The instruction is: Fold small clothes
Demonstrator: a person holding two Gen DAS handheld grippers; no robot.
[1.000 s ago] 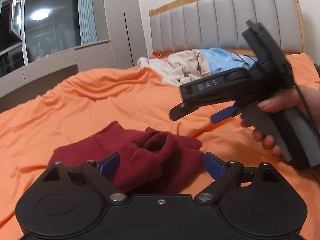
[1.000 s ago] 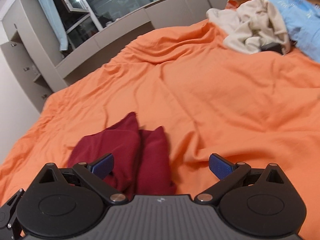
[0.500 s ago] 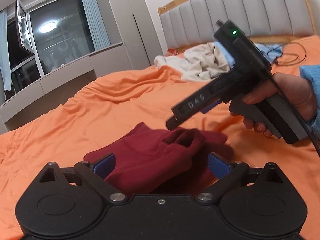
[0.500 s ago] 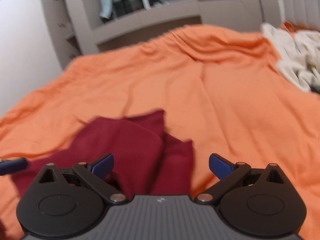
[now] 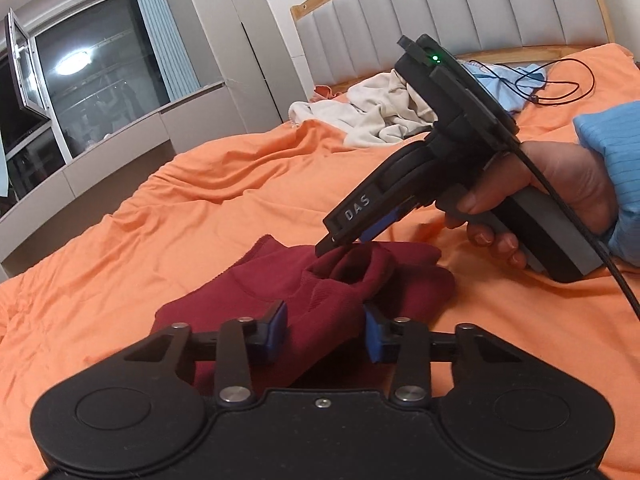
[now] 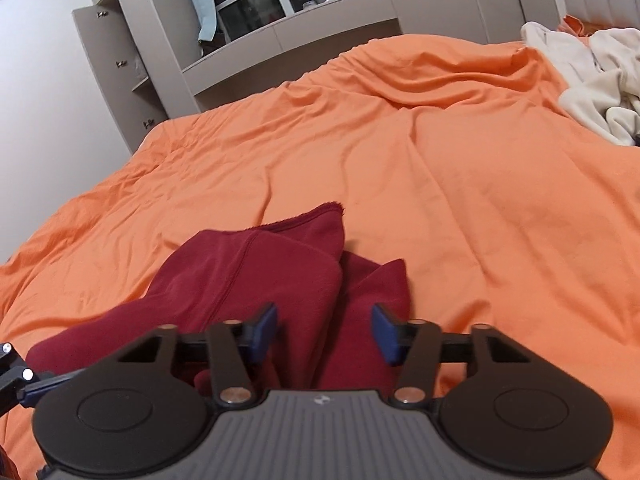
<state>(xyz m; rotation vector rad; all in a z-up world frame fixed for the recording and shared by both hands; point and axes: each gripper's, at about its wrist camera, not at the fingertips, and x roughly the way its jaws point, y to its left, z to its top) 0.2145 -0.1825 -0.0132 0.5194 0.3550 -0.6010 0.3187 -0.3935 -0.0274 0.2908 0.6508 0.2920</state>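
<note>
Behind maroon garment [image 5: 320, 292], cream clothes [image 5: 372, 116], perhaps piled.

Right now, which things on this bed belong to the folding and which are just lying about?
In the job:
dark red garment
left gripper, jaws astride its bunched cloth
right gripper, over its other end

Lying about:
cream clothes
light blue garment
black cable

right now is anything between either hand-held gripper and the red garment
Nothing visible is. The red garment lies directly between the fingers of the left hand-held gripper and of the right hand-held gripper, on the orange bedsheet.
</note>
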